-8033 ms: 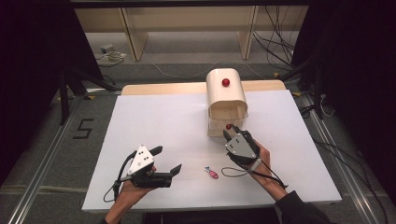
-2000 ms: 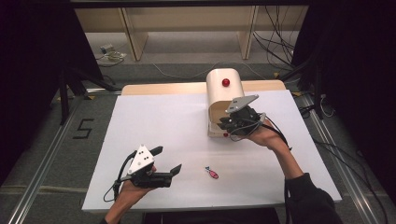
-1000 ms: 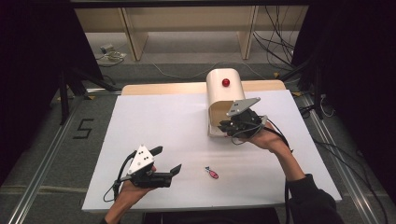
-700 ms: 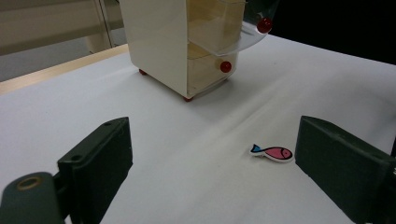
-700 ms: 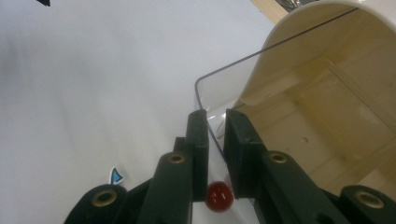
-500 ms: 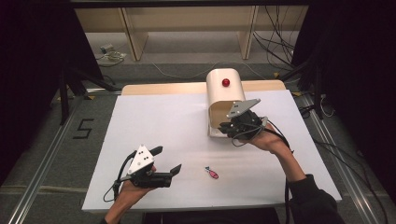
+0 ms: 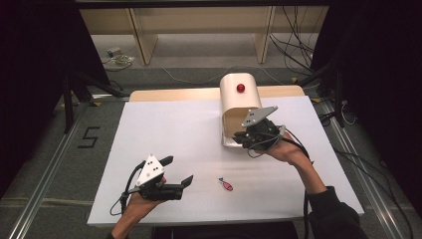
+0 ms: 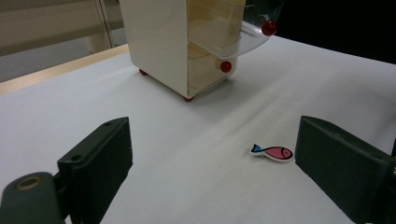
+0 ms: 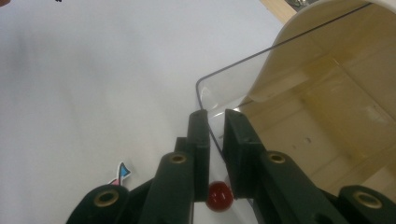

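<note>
a white table (image 7: 199, 134) is seen from the high view, and on its far side, right of centre, a cream-coloured box (image 7: 239, 99) with a rounded top and a red knob (image 7: 241, 88) on that top is stood. the box's front is covered by a clear curved door (image 9: 233, 93), which is shown lifted outward in the left gripper view, with the open shelves left visible behind it. the right gripper (image 7: 249, 140) is held at the lower front of the box – its jaws are brought almost together on the edge of the clear door, just above the door's small red knob (image 9: 219, 196), so the door is pinched between the pads. the left gripper (image 7: 178, 172) is rested near the table's front edge, well apart from the box, with its jaws spread wide and nothing between them. a small pink fish (image 7: 225, 184) with a blue tail is laid flat on the table between the two grippers – just beside the left gripper's outer jaw in the left gripper view.
</note>
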Demonstrator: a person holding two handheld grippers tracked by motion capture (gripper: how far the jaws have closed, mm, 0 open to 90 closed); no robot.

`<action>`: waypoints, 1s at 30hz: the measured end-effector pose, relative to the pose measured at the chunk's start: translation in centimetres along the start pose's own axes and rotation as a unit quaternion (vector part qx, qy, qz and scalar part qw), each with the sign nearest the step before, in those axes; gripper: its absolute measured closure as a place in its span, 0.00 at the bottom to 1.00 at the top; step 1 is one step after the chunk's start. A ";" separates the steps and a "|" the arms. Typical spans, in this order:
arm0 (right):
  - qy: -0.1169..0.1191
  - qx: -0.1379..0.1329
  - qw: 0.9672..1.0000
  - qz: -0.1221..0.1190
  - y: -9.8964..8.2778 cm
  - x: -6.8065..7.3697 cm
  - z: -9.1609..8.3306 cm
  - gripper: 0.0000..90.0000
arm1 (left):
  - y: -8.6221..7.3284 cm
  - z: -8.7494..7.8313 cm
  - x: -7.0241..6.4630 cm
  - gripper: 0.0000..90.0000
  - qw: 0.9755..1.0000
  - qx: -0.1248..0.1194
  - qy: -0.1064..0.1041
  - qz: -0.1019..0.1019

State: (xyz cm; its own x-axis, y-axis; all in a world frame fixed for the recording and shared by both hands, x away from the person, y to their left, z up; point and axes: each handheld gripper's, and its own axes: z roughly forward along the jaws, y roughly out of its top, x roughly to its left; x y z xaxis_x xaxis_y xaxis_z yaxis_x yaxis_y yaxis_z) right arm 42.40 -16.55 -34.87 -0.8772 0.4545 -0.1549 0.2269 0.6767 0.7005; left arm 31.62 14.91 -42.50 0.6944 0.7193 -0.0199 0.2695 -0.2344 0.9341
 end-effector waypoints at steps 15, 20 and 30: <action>0.002 0.005 1.000 -0.004 0.0 0.2 -0.1 0.91 | 0.0 0.0 0.0 0.12 1.000 0.000 0.000 0.001; -0.003 0.001 1.000 -0.007 0.1 0.3 -0.2 0.89 | 0.0 0.1 0.0 0.12 1.000 -0.001 0.000 0.000; -0.013 -0.007 1.000 -0.010 0.3 0.4 -0.6 0.84 | 0.0 0.1 0.0 0.12 1.000 -0.001 0.000 0.000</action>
State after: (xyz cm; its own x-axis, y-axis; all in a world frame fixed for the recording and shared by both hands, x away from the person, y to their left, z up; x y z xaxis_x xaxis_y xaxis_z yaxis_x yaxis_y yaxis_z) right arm 41.84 -16.53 -34.27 -0.8706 0.4551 -0.1869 0.2024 0.6776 0.7070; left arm 31.62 14.83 -42.51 0.6940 0.7197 -0.0194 0.2682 -0.2335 0.9346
